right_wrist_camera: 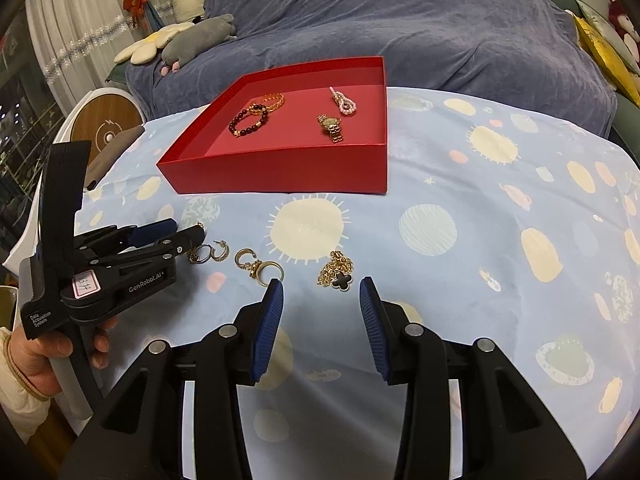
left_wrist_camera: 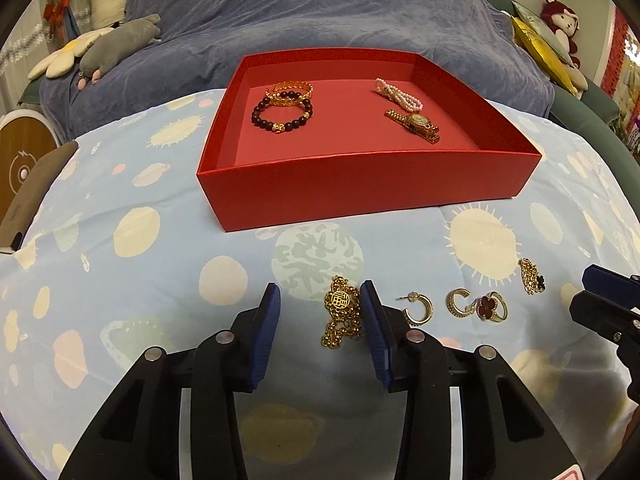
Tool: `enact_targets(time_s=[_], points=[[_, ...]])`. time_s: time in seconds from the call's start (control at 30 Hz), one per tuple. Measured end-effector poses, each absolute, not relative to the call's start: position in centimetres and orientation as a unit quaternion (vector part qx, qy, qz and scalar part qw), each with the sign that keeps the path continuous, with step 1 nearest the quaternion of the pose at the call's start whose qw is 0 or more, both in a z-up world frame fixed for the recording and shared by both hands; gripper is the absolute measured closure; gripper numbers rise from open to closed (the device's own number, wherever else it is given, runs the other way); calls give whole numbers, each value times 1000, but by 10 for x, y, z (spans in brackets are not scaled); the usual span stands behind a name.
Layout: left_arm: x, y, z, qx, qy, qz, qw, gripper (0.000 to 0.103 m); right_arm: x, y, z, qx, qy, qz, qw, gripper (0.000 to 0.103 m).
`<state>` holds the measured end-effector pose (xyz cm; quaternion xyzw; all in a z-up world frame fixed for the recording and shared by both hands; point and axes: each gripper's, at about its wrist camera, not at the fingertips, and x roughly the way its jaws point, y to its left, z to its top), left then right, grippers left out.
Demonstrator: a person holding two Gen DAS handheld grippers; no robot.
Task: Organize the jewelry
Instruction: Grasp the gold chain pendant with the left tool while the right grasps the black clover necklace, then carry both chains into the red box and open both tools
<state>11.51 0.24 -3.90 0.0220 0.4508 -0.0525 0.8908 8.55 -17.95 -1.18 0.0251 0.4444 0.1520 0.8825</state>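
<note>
A red box (left_wrist_camera: 360, 184) (right_wrist_camera: 280, 172) holds a dark bead bracelet (left_wrist_camera: 280, 114), a gold bangle (left_wrist_camera: 290, 90), a pearl bracelet (left_wrist_camera: 400, 94) and a gold watch (left_wrist_camera: 416, 124). On the cloth in front lie a gold chain with a round pendant (left_wrist_camera: 340, 312), two gold hoop earrings (left_wrist_camera: 418, 310) (left_wrist_camera: 458, 300), a red clover ring (left_wrist_camera: 490, 306) and a gold chain with a black clover (left_wrist_camera: 532, 276) (right_wrist_camera: 338, 270). My left gripper (left_wrist_camera: 320, 300) is open around the round-pendant chain. My right gripper (right_wrist_camera: 322, 296) is open just short of the black-clover chain.
The table wears a light blue cloth with suns and planets (right_wrist_camera: 480, 220). A purple-blue blanket (left_wrist_camera: 320, 12) lies behind the box, with plush toys (left_wrist_camera: 116, 46) at the left. A round white and wood device (right_wrist_camera: 106, 124) stands at the left edge.
</note>
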Motion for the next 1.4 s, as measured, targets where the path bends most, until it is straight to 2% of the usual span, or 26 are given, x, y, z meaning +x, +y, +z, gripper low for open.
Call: enact_targets(time_s=[0.07,0.23,0.8,1.03,1.1,1.4], points=[[115,1,-40,31,448,-48,892,69,86,-180,-12,26,446,151,882,65],[114,5,-39,27,446,-51,893,96,89,-180,-16,28,451,150,879,65],[104,40,-7,-29,429,-56,901,96,110,-167,-32,1,455,139,879,65],[101,45,-5,-34,429,-61,900,96,114,-161,-42,-19,457,132,879,80],[99,48,-4,-39,429,-62,900,96,114,-162,-42,-20,457,132,880,90],[95,55,10,-59,416,-65,905,96,112,-167,-26,-5,441,135,887,90]])
